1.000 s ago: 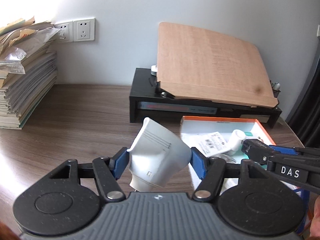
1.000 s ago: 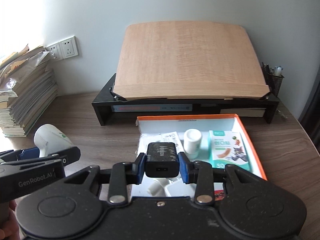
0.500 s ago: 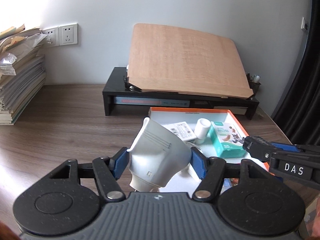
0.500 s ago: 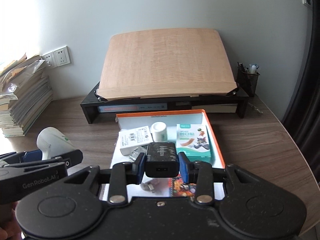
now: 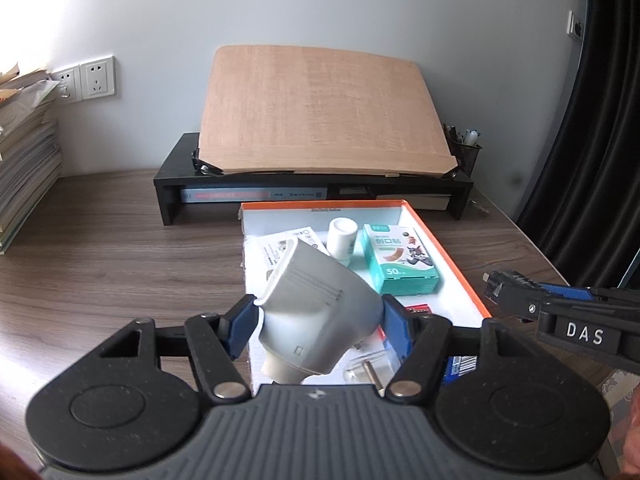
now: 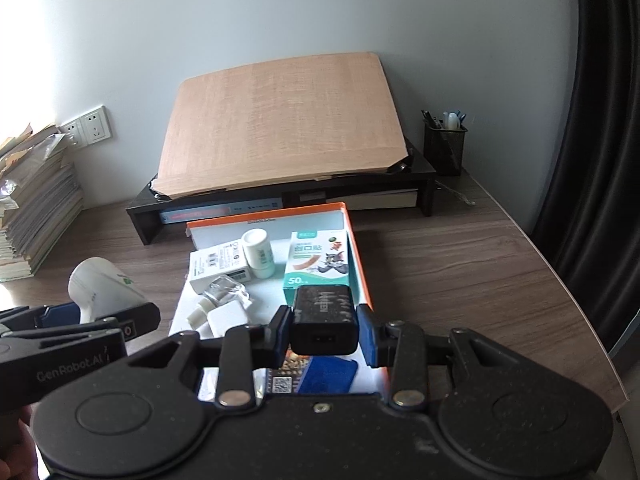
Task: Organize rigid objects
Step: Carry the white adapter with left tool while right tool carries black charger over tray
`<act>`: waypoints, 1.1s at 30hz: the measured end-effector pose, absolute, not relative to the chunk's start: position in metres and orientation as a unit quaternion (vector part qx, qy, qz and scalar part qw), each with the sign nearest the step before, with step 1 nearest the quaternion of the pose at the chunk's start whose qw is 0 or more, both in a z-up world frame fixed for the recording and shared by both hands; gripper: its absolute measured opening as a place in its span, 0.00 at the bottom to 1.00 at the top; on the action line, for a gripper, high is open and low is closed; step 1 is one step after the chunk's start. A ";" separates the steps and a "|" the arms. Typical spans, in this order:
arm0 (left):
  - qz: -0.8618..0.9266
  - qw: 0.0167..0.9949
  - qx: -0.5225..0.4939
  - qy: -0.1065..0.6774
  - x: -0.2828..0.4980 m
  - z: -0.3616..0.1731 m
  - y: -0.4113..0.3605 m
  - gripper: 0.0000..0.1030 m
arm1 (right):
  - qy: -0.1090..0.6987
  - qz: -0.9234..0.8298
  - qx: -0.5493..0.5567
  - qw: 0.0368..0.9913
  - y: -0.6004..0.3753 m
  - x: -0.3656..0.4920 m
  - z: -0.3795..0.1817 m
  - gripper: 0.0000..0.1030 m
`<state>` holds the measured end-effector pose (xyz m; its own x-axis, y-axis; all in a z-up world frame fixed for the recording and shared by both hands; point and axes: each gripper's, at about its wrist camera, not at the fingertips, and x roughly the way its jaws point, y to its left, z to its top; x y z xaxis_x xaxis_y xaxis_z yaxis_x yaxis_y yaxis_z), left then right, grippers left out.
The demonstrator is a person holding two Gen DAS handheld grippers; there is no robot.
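Left gripper point(image 5: 318, 320): its blue pads are clamping a white plug adapter point(image 5: 316, 312) on both sides, the adapter lying tilted with its wide end pointing up and away; the gripper is hovering above the near left part of the orange-rimmed box point(image 5: 452, 256).
Right gripper point(image 6: 323, 330): its blue pads are pressing the sides of a black charger block point(image 6: 323, 322), slot facing the camera; it is hanging over the box's near right rim.
Gripper relation: the two are sitting side by side, apart, each showing at the edge of the other's view.
Box contents: a teal bandage carton point(image 6: 318, 264) is lying along the right wall, a white bottle point(image 6: 258, 254) just left of it, a white labelled box point(image 6: 218, 266) further left; small white and clear plug pieces point(image 6: 220, 304) are lying nearer the camera.
Surface: a dark wood-grain desk point(image 6: 460, 272) is carrying the box.
Room: a black monitor riser point(image 5: 320, 190) is standing behind the box with a tilted wooden board point(image 5: 316, 112) on it; a mesh pen cup point(image 6: 444, 144) is sitting at its right end, a paper stack point(image 6: 36, 208) at left, wall sockets point(image 5: 90, 78) on the pale wall, a dark curtain point(image 6: 600, 120) at right.
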<state>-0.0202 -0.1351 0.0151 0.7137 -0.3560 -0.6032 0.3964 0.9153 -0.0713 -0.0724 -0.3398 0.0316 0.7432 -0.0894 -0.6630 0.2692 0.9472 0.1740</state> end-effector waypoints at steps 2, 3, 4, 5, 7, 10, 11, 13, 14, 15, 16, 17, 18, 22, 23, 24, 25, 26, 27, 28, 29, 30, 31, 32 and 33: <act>-0.204 0.925 0.032 0.319 -0.021 0.014 -0.138 0.65 | 0.344 -0.098 0.131 0.925 -0.343 -0.075 0.031 0.42; -0.204 0.925 0.032 0.320 -0.022 0.014 -0.140 0.65 | 0.344 -0.098 0.132 0.925 -0.344 -0.076 0.031 0.42; -0.204 0.925 0.032 0.320 -0.022 0.013 -0.141 0.65 | 0.343 -0.098 0.133 0.925 -0.345 -0.077 0.031 0.42; -0.205 0.924 0.033 0.320 -0.023 0.013 -0.142 0.65 | 0.343 -0.098 0.133 0.925 -0.346 -0.077 0.030 0.42; -0.205 0.924 0.034 0.322 -0.024 0.012 -0.145 0.65 | 0.344 -0.095 0.133 0.925 -0.347 -0.077 0.030 0.42; -0.206 0.923 0.039 0.322 -0.025 0.012 -0.146 0.65 | 0.344 -0.089 0.132 0.925 -0.346 -0.076 0.029 0.42; -0.205 0.923 0.039 0.323 -0.025 0.012 -0.147 0.65 | 0.344 -0.088 0.132 0.926 -0.345 -0.076 0.030 0.42; -0.204 0.923 0.040 0.323 -0.025 0.013 -0.147 0.65 | 0.344 -0.085 0.131 0.926 -0.344 -0.074 0.029 0.42; -0.204 0.923 0.041 0.322 -0.024 0.013 -0.147 0.65 | 0.344 -0.083 0.131 0.926 -0.344 -0.073 0.030 0.42; -0.204 0.923 0.042 0.322 -0.024 0.014 -0.147 0.65 | 0.344 -0.082 0.131 0.926 -0.343 -0.072 0.030 0.42; -0.204 0.923 0.042 0.323 -0.024 0.014 -0.147 0.65 | 0.344 -0.081 0.131 0.926 -0.343 -0.072 0.030 0.42; -0.205 0.923 0.042 0.323 -0.024 0.014 -0.147 0.65 | 0.344 -0.080 0.132 0.926 -0.343 -0.071 0.030 0.42; -0.205 0.923 0.043 0.322 -0.024 0.015 -0.148 0.65 | 0.344 -0.080 0.132 0.926 -0.342 -0.070 0.030 0.42; -0.208 0.923 0.044 0.321 -0.022 0.017 -0.149 0.65 | 0.344 -0.080 0.131 0.927 -0.342 -0.066 0.031 0.42; -0.208 0.923 0.044 0.321 -0.021 0.017 -0.150 0.65 | 0.344 -0.080 0.130 0.927 -0.343 -0.065 0.031 0.42; -0.209 0.923 0.044 0.320 -0.020 0.017 -0.150 0.65 | 0.344 -0.080 0.129 0.927 -0.343 -0.064 0.031 0.42; -0.210 0.923 0.044 0.320 -0.020 0.017 -0.151 0.65 | 0.344 -0.080 0.129 0.927 -0.343 -0.063 0.032 0.42; -0.211 0.923 0.046 0.320 -0.020 0.017 -0.151 0.65 | 0.343 -0.080 0.130 0.927 -0.343 -0.063 0.032 0.42; -0.211 0.923 0.046 0.320 -0.019 0.017 -0.151 0.65 | 0.343 -0.081 0.130 0.927 -0.343 -0.063 0.032 0.42; -0.211 0.922 0.047 0.320 -0.018 0.017 -0.152 0.65 | 0.343 -0.081 0.130 0.927 -0.343 -0.062 0.031 0.42; -0.211 0.922 0.047 0.322 -0.017 0.016 -0.152 0.65 | 0.344 -0.081 0.130 0.926 -0.343 -0.061 0.031 0.42; -0.210 0.922 0.047 0.322 -0.016 0.016 -0.152 0.65 | 0.345 -0.081 0.131 0.926 -0.343 -0.059 0.031 0.42; -0.210 0.922 0.047 0.322 -0.016 0.016 -0.152 0.65 | 0.345 -0.082 0.131 0.926 -0.343 -0.059 0.030 0.42; -0.210 0.922 0.048 0.323 -0.015 0.016 -0.153 0.65 | 0.345 -0.082 0.131 0.926 -0.343 -0.059 0.030 0.42; -0.210 0.922 0.048 0.323 -0.015 0.016 -0.153 0.65 | 0.346 -0.081 0.130 0.926 -0.344 -0.057 0.030 0.42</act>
<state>-0.0146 -0.1529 0.0156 0.7032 -0.3558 -0.6155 0.4177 0.9073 -0.0473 -0.0574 -0.3435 0.0296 0.7475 -0.0605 -0.6616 0.2406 0.9529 0.1847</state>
